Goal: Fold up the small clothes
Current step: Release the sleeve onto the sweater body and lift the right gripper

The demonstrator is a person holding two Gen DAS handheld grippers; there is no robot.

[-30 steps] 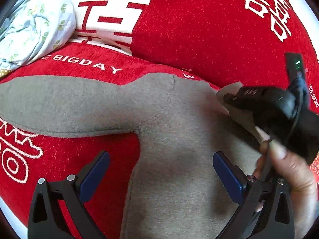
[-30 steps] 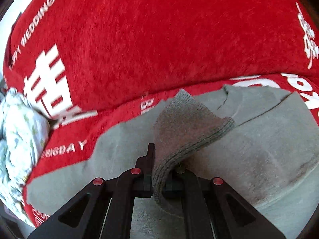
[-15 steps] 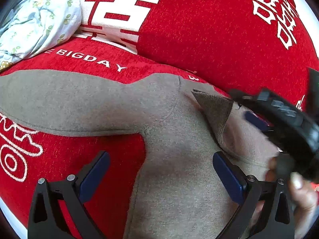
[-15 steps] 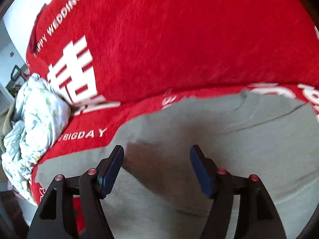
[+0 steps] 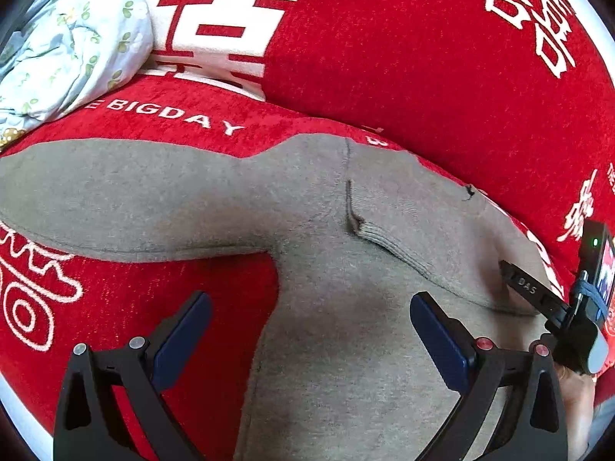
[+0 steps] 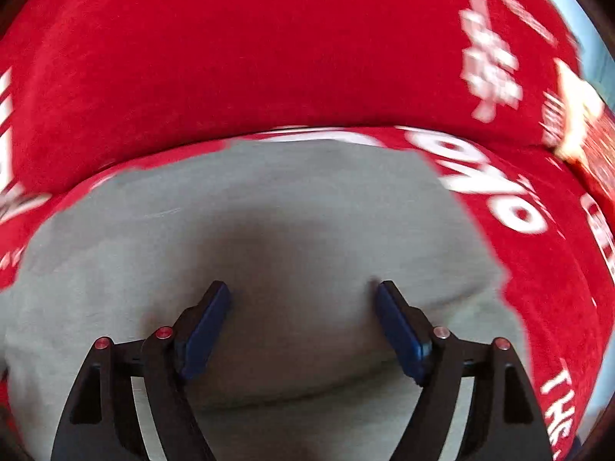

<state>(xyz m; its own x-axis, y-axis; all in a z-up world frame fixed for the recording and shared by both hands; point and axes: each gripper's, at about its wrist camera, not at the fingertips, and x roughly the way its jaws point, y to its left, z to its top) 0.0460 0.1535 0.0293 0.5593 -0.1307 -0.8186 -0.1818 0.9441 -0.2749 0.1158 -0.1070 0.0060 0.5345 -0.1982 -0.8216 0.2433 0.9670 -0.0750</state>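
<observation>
- Red sofa cover (image 5: pixel 442 88) lies under our grey sweater (image 5: pixel 346 326).
- Our left gripper (image 5: pixel 311 330) stands wide, empty.
- Our right gripper (image 6: pixel 303 322) has just been opening, nothing between its fingers.

The grey sweater (image 5: pixel 346 307) lies flat on the red seat cover (image 5: pixel 192 280), so a gripper can pass low over it anywhere. At the far side the red back cushion (image 5: pixel 423 57) rises like a wall just behind the sweater's far edge. At far left a crumpled floral cloth (image 5: pixel 73 46) bulges over the seat. On the right, the right gripper (image 6: pixel 303 307) hangs above the sweater, jaws apart, having just been opening, with nothing between them. The left gripper (image 5: pixel 311 326) spreads wide over the near sleeve seam.
</observation>
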